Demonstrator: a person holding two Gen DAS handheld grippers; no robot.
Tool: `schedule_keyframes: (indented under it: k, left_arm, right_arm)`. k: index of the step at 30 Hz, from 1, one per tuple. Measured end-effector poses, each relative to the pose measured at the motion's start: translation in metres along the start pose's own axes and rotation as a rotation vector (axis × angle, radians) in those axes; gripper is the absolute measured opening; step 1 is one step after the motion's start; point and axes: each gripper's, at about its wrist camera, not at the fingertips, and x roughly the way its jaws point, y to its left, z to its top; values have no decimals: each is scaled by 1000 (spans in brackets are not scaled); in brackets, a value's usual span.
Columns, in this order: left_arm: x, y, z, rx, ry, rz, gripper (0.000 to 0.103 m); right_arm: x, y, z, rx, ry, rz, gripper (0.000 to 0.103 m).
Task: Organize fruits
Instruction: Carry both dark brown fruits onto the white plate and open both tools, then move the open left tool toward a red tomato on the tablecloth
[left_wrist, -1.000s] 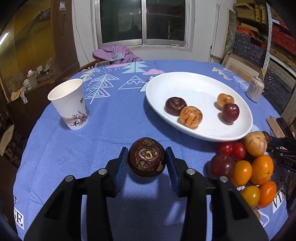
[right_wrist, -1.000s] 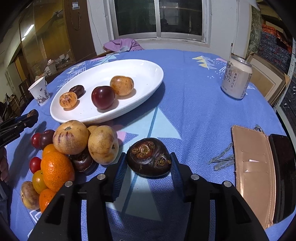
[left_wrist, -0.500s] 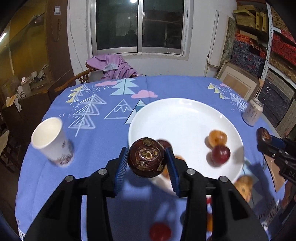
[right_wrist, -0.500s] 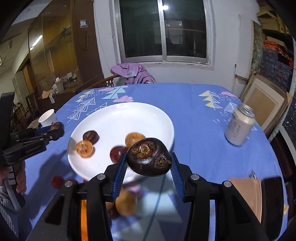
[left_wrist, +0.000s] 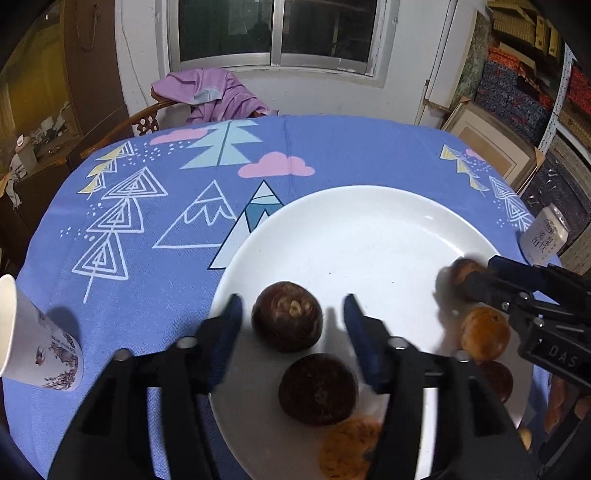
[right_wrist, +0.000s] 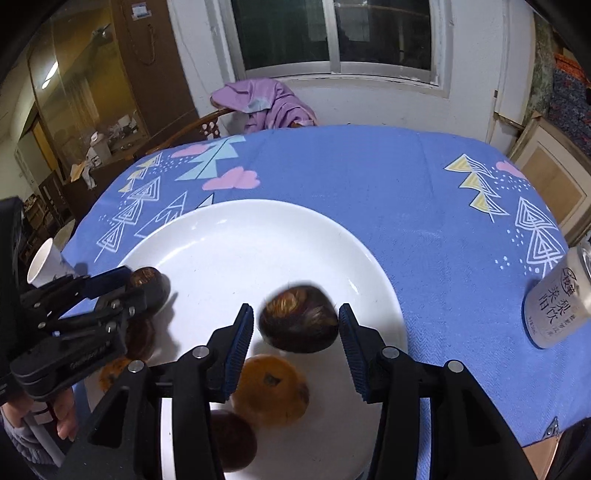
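Both grippers hang over the white plate (left_wrist: 369, 229), the collecting spot for the fruit, and both are letting go. The left gripper (left_wrist: 293, 325) has its jaws opening; its dark round fruit (left_wrist: 286, 315) sits between the pads with a gap on each side, apparently released onto the plate beside 1 similar dark fruit (left_wrist: 317, 387). The right gripper (right_wrist: 296, 332) is opening too, and its dark fruit (right_wrist: 298, 319) looks blurred between the pads, likely dropping beside the orange fruit (right_wrist: 271, 389).
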Motion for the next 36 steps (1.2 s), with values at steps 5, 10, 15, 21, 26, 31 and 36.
schedule_keyframes:
  k: [5,10,15,21,26,31,36]
  left_arm:
    - [-30,2,-8,-16,-43,10,68]
    - [-87,17,-44,-82,-115,20,84]
    - [-126,30,-105,-95,-128,46,84]
    - [-137,29,-164,-45,-114,89,84]
    - [-138,12,-176,49,-143,121,84]
    - [-130,-4,-180,132,-119,119,84]
    - [-123,-3,-177,133,-89,115,84]
  right_arm:
    - [-35,-11,-8,61,-78,18,62]
    - [-91,-21,-55,99,-155,72,76]
    - [-129,-41,-120,191,-199,138,81]
    - [-138,-57,-157,261,-201,145,81]
    - [-145,-53,-157,218,-263,106,81]
    - [-143,-47,-159,187,-256,113,84]
    - [-136,-31,-162,120,-235,87,85]
